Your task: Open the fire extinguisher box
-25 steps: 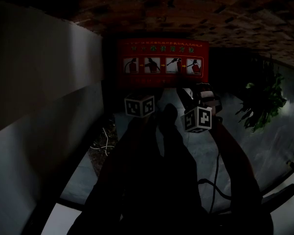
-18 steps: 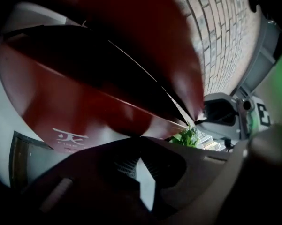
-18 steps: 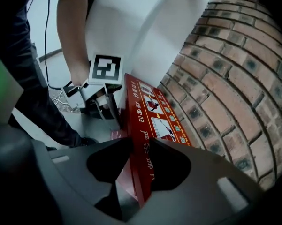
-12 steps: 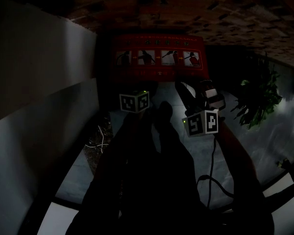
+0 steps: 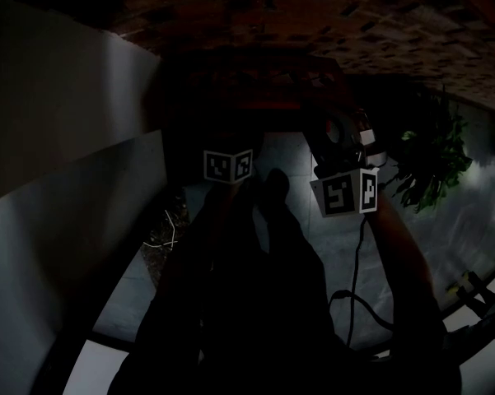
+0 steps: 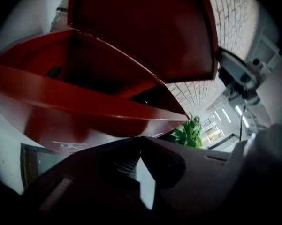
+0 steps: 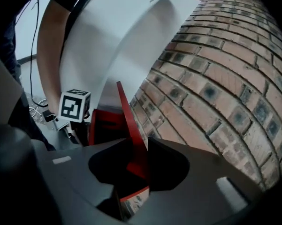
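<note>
Dim corner: brick wall [image 7: 216, 78] behind, white panel [image 5: 66, 138] to the left, pale floor [image 5: 445, 245], a plant [image 5: 428, 163] off to the right.

The box [image 6: 61, 102] sits low against the brick wall, red, its inside dark. In the head view it is almost lost in shadow. The lid [image 6: 145, 27] stands tilted up and back toward the wall, so the box is already open a good way.

The right gripper [image 7: 137, 146] has the lid's thin edge between its jaws. The jaws are closing and the pads appear to press on the red sheet from both sides.

The left gripper [image 6: 140, 139] hangs just in front of the box's front lip. Its tips meet, with nothing between them and only a sliver of light behind.

Step in hand, as we judge it: swinging the lid up and back.

Next move calls for carrying the edge on an arc about the rear hinge until the lid rests back or stands by itself. The grip must be firm enough that the sheet does not slip, and the left gripper should keep clear of the opening.
</note>
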`<state>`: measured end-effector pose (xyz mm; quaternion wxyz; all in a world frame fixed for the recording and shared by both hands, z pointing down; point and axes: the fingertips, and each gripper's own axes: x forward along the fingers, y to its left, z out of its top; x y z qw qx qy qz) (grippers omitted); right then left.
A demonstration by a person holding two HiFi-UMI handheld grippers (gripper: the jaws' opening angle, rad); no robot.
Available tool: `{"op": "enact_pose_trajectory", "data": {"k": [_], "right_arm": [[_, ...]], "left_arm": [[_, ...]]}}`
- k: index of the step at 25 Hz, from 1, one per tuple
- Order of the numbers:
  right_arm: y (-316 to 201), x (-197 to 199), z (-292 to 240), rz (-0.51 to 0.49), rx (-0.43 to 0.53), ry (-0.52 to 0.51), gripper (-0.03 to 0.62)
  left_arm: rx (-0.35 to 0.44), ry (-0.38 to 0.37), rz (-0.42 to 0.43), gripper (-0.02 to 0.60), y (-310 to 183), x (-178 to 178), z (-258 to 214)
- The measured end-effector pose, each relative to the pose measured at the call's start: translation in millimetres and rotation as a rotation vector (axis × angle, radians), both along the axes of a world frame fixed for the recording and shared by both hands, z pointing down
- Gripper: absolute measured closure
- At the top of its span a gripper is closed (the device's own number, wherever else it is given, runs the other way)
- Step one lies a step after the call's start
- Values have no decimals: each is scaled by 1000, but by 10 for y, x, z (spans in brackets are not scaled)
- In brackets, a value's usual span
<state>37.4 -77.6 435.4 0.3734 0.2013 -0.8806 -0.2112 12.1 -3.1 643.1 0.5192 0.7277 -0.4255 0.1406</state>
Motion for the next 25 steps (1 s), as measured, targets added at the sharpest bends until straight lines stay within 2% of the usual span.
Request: {"op": "enact_pose_trajectory", "data": {"k": [11,25], "right_arm": [[-570,-118,-329,95,99,-100,490],[-1036,-218,-425,155,134,-128,499]], "left_arm": [[-34,0,54,578,25,24,47],[-68,21,87,578,20,38,60]]}}
